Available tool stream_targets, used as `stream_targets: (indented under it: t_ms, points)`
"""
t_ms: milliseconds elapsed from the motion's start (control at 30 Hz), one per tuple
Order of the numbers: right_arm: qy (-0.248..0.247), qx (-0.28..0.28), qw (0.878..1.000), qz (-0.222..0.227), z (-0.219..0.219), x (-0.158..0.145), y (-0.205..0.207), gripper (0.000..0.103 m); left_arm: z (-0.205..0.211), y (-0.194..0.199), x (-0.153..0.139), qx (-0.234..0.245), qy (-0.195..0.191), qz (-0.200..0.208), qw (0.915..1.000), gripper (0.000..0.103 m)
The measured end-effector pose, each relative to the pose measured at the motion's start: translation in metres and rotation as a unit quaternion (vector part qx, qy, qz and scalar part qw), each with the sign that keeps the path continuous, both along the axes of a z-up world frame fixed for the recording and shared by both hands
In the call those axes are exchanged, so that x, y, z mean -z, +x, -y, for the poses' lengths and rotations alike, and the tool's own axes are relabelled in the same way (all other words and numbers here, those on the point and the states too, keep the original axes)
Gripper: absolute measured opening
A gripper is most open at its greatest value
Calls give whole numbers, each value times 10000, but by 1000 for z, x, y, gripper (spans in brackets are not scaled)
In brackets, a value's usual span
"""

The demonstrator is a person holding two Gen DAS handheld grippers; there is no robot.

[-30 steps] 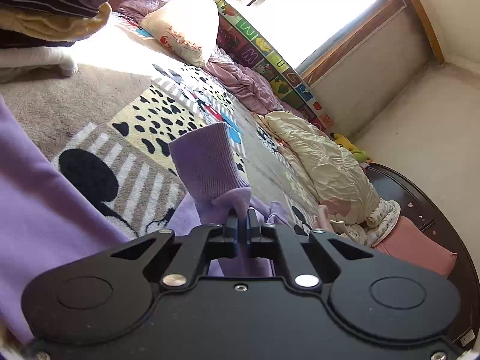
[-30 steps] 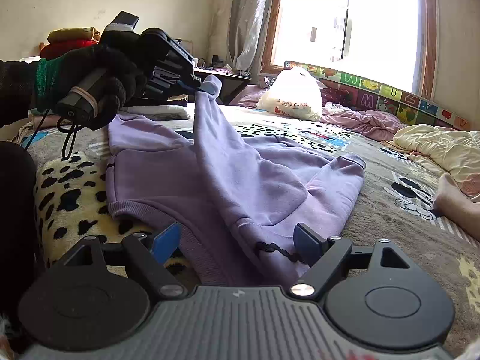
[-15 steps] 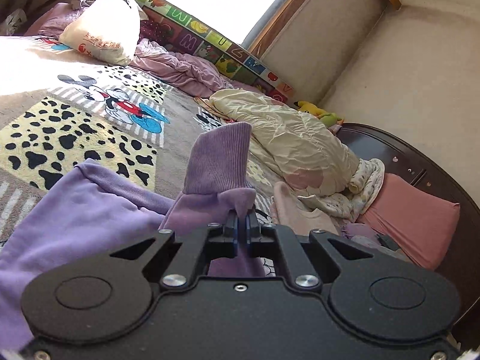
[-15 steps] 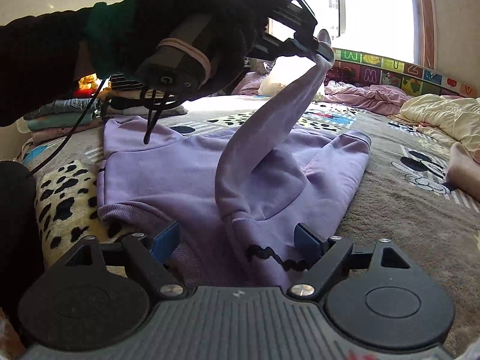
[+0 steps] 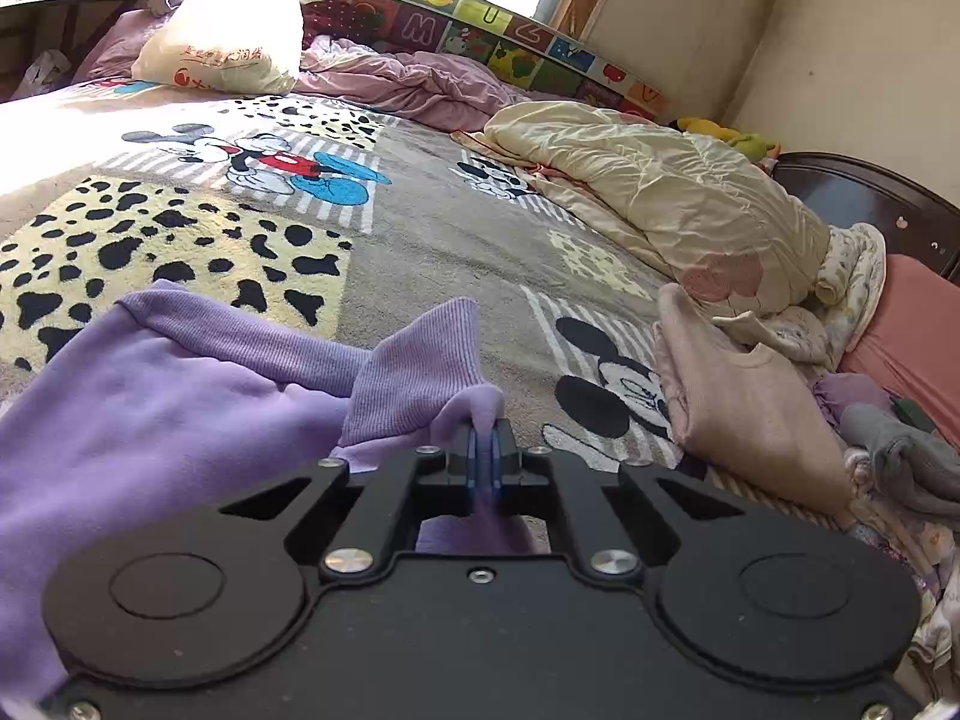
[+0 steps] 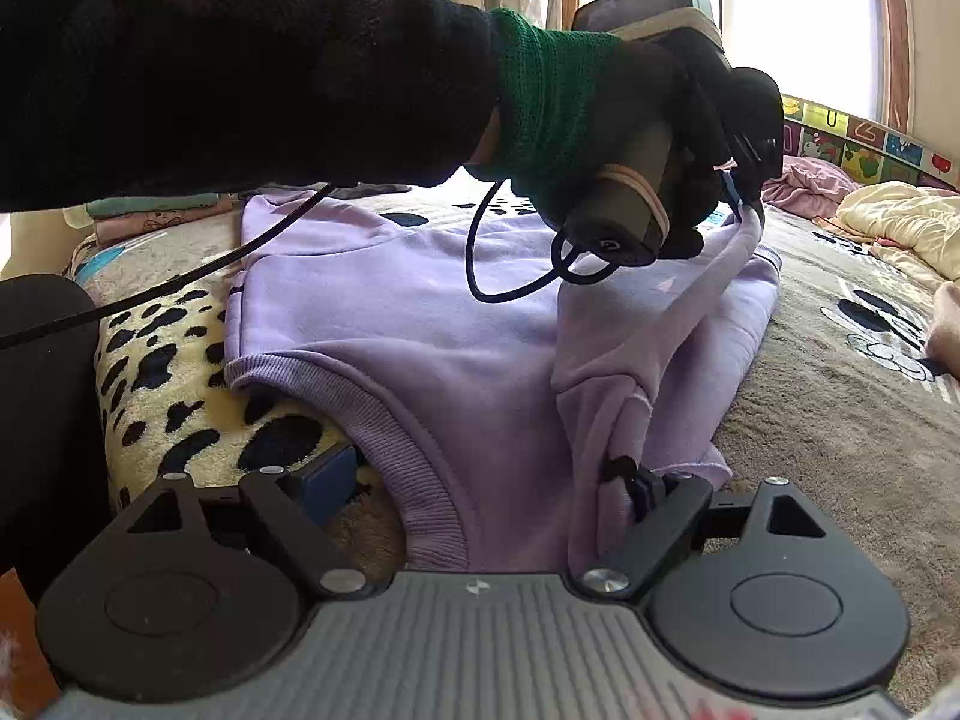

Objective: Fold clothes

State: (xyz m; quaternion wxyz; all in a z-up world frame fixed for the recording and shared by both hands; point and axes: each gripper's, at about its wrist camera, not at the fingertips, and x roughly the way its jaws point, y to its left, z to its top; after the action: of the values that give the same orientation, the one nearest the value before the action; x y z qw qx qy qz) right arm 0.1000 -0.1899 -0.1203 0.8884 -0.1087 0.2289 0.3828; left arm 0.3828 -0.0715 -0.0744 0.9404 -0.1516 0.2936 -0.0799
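Observation:
A lilac sweatshirt [image 6: 420, 312] lies spread on the patterned bedspread [image 6: 180, 372]. My left gripper [image 5: 483, 450] is shut on its sleeve just behind the ribbed cuff [image 5: 414, 372], low over the garment's far right side. In the right wrist view a gloved hand [image 6: 630, 138] holds that left gripper [image 6: 741, 201], and the sleeve [image 6: 648, 312] runs diagonally across the sweatshirt's body. My right gripper [image 6: 486, 492] is open, its fingers either side of the ribbed hem [image 6: 390, 432] and a bunched fold with a black drawcord [image 6: 621, 471].
A folded pale pink garment [image 5: 738, 396] and a cream quilt [image 5: 660, 198] lie to the right on the bed. A white plastic bag [image 5: 228, 36] and pink bedding [image 5: 420, 84] sit by the window. Folded clothes [image 6: 156, 210] are stacked at the left. Dark headboard [image 5: 870, 204] far right.
My left gripper has carried the sleeve across the sweatshirt to its right side and down from high in the air to near the fabric. My right gripper stayed open at the hem.

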Motion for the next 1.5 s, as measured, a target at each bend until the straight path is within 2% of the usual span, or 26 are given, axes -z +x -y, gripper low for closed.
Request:
stream_targets:
  t_ms: [233,267,300,367,467,600,633,700,833,900,933,1000,1167,1267,1333,1433,1467,1500]
  points:
    - [-105,106,9997,187,-2,-3,-1,85,22,5,24,215,695,-207,9971,3]
    - [-84,147,9996,247,-1,-5,-2,84,25,9,29,387,778,-380,9955,8]
    - [-33,159,9995,288,0,-6,-3,84,28,11,31,557,839,-479,9938,27]
    - [22,115,9995,294,2,-8,-4,84,30,9,27,825,873,-420,9919,47]
    - [-269,70,9992,279,-4,-2,-6,85,20,-17,-3,720,765,4,9945,47]
    - [-210,47,9993,294,0,-4,-10,85,0,-79,-30,947,790,436,9914,45]
    - [-188,38,9994,301,3,-6,-11,85,-5,-97,-31,1043,825,476,9900,44]
    - [-216,24,9992,332,4,-5,-15,85,-10,-131,-27,1310,948,466,9857,33]
    - [-423,42,9983,386,1,3,-18,86,-8,-184,3,1751,1267,298,9759,17]
    - [-459,55,9981,411,0,4,-20,86,-5,-192,22,1879,1133,86,9756,10]
    - [-469,61,9981,389,-1,4,-20,86,-1,-194,32,1966,1207,31,9730,9]
    - [-535,76,9978,381,-2,6,-23,86,11,-195,45,2175,1720,86,9607,9]
    - [-703,167,9958,566,-3,4,-34,86,14,-194,36,2394,1950,67,9511,9]
    - [-600,386,9962,498,11,-7,-42,86,-3,-213,17,2382,1521,358,9586,9]
    - [-498,500,9960,556,22,-15,-47,86,-9,-222,16,2444,1212,390,9613,9]
    - [-373,699,9943,719,33,-24,-48,86,-3,-222,42,2641,1554,320,9513,8]
    - [-319,771,9935,778,35,-25,-46,86,-4,-221,47,2681,1562,289,9502,8]
    - [-279,792,9932,803,34,-26,-44,86,-11,-220,44,2658,1327,246,9545,8]
